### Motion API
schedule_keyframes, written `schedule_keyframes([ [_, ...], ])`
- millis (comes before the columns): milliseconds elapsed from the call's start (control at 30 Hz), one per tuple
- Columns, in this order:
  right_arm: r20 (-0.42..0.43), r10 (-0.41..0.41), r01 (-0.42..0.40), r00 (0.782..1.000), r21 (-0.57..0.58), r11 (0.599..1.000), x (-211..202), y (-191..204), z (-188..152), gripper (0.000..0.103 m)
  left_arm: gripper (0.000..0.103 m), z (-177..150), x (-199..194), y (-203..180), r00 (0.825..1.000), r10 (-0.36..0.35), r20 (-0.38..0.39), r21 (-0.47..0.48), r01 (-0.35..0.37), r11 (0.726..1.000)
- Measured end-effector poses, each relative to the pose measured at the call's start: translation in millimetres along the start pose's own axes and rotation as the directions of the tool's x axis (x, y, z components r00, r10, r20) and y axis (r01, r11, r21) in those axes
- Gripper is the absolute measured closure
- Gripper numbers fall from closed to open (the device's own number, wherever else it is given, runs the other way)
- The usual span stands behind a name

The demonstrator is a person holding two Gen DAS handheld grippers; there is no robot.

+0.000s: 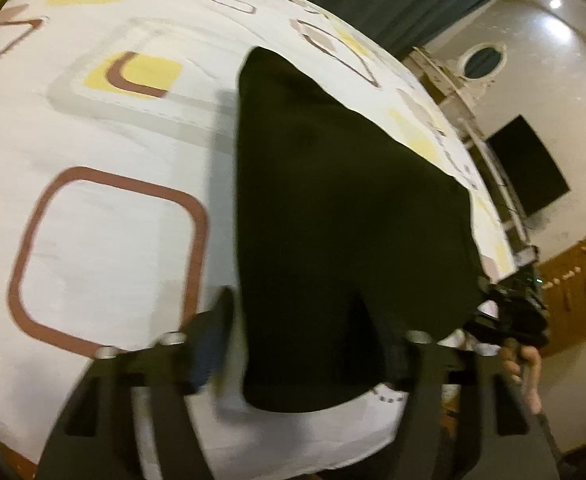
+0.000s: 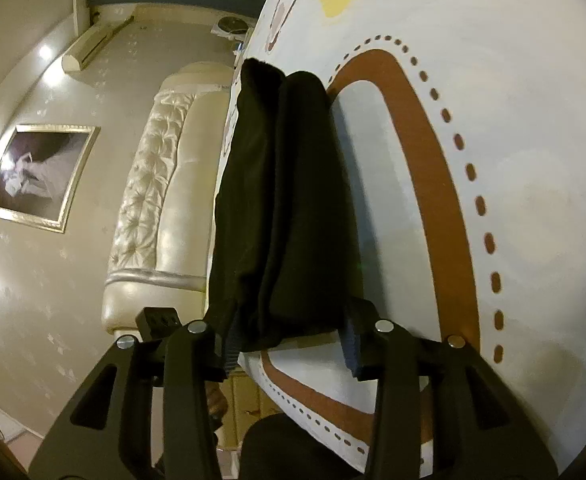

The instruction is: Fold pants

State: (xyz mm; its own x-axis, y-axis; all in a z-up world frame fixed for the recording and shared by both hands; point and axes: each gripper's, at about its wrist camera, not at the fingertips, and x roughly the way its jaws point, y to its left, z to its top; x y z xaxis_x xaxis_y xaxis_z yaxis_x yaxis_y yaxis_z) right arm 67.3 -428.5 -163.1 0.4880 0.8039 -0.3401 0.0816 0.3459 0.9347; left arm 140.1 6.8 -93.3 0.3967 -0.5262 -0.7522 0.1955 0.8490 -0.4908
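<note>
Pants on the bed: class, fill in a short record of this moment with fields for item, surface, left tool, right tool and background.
item: black pants, partly folded
surface: patterned bedsheet
left tool: fingers spread either side of the pants' near edge
right tool: fingers spread around the pants' end
background: cream headboard, framed picture

On my left claw (image 1: 305, 344) I see matte black plastic fingers with long cut-out slots and round silver bolt heads; the one bare pad (image 1: 207, 354) is ribbed and blue-grey. My right claw (image 2: 293, 340) is built the same: black slotted arms, four shiny silver bolts, blue ribbed pads (image 2: 351, 344). From the left camera, bare skin of my right hand (image 1: 527, 376) shows around a black handle
</note>
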Motion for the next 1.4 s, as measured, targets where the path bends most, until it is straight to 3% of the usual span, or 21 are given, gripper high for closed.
schedule_keyframes([
  [267,0.032,0.015,-0.016,0.999,0.048,0.999,-20,-8,-4,0.057,0.021,-8,-10,-2,0.996,0.084,0.032,0.010,-0.085,0.996],
  [533,0.064,-0.071,0.068,0.995,0.052,0.996,-47,-11,-20,0.054,0.021,-22,-33,-22,0.973,0.208,0.098,0.056,-0.214,0.975],
  [767,0.103,-0.197,0.196,0.975,0.012,0.980,-62,0,-38,0.028,0.021,-40,-45,-39,0.941,0.309,0.140,0.083,-0.322,0.943],
  [867,0.106,-0.252,0.256,0.962,-0.021,0.966,-58,7,-44,0.024,0.021,-47,-49,-48,0.931,0.332,0.153,0.107,-0.350,0.931],
  [1033,0.131,-0.384,0.398,0.914,-0.100,0.912,-46,29,-54,0.021,0.021,-54,-61,-63,0.922,0.332,0.199,0.116,-0.359,0.926],
  [1133,0.156,-0.476,0.498,0.866,-0.173,0.850,-36,43,-63,0.021,0.018,-57,-68,-70,0.915,0.331,0.229,0.122,-0.365,0.923],
  [1400,0.261,-0.593,0.647,0.762,-0.296,0.702,-17,72,-82,0.017,0.017,-65,-82,-84,0.891,0.337,0.305,0.146,-0.394,0.908],
])
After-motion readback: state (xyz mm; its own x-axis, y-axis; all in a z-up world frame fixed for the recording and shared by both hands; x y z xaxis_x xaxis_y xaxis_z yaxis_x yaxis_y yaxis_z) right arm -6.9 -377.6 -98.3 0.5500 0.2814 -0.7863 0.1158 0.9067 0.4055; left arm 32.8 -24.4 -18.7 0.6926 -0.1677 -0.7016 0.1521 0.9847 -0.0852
